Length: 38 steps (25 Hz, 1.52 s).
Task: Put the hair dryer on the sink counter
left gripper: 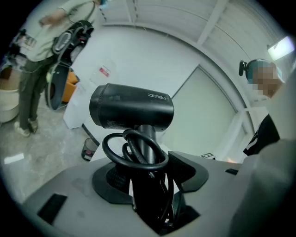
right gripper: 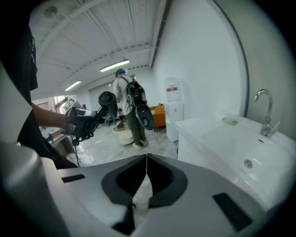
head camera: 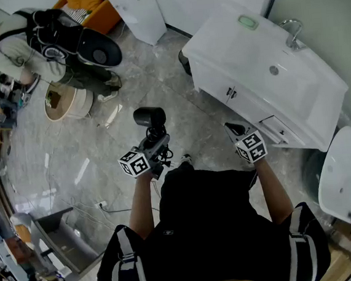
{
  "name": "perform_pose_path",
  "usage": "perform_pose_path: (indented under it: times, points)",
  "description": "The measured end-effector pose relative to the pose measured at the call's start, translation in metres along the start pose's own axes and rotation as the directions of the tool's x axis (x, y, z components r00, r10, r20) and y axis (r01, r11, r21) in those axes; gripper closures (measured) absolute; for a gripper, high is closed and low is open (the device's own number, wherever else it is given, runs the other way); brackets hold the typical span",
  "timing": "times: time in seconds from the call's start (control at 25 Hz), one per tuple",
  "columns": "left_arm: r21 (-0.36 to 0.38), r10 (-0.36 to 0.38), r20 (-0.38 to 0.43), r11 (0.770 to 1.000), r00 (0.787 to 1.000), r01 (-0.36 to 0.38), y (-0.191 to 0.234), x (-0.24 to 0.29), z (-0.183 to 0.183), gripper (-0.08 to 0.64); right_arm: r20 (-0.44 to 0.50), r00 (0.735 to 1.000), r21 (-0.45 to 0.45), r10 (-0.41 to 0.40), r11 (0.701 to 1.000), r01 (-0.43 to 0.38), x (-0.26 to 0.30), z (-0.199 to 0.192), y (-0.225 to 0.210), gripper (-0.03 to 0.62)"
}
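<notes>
A black hair dryer (left gripper: 132,111) stands upright with its handle between the jaws of my left gripper (left gripper: 148,178), its cord coiled round the handle. In the head view the hair dryer (head camera: 150,117) is held over the grey floor by the left gripper (head camera: 157,141), left of the white sink counter (head camera: 240,44). My right gripper (head camera: 234,128) hangs near the counter's front with nothing in it. In the right gripper view the right gripper (right gripper: 147,161) has its jaws touching, with the sink counter (right gripper: 208,134) at right and the hair dryer (right gripper: 107,101) at far left.
On the counter are a faucet (head camera: 293,33) and a green soap (head camera: 248,20). A white toilet (head camera: 345,173) stands at right. A person with a backpack (head camera: 42,41) stands at upper left by a round tub (head camera: 67,103). A white cabinet (head camera: 135,11) is at the back.
</notes>
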<state>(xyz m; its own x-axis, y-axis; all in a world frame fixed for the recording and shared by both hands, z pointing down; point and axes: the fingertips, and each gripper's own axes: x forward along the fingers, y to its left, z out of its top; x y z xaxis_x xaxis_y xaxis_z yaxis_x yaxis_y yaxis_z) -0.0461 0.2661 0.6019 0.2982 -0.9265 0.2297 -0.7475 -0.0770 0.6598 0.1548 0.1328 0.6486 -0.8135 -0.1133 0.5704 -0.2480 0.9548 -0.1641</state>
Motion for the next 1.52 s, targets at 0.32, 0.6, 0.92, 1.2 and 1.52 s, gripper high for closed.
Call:
perform_pose_path:
  times: [0.32, 0.6, 0.92, 1.2, 1.52]
  points:
    - [0.152, -0.189, -0.151, 0.965, 0.97, 0.212, -0.01, 0.017, 0.057, 0.321, 0.114, 0.975, 0.054, -0.189, 0.981, 0.184, -0.008, 0.062, 0.035, 0.532]
    - [0.125, -0.311, -0.214, 0.932, 0.926, 0.342, -0.025, 0.029, 0.04, 0.321, 0.099, 0.955, 0.094, -0.28, 0.958, 0.271, -0.01, 0.049, 0.062, 0.532]
    - [0.103, -0.347, -0.224, 0.921, 0.911, 0.377, -0.02, 0.028, 0.043, 0.321, 0.091, 0.946, 0.111, -0.31, 0.948, 0.3, -0.002, 0.053, 0.074, 0.531]
    - [0.1, -0.36, -0.237, 0.915, 0.902, 0.391, -0.013, 0.018, 0.044, 0.321, 0.09, 0.942, 0.117, -0.323, 0.943, 0.312, 0.007, 0.058, 0.085, 0.532]
    - [0.089, -0.368, -0.237, 0.913, 0.899, 0.397, -0.01, 0.018, 0.049, 0.321, 0.084, 0.942, 0.123, -0.326, 0.941, 0.315, 0.01, 0.061, 0.091, 0.532]
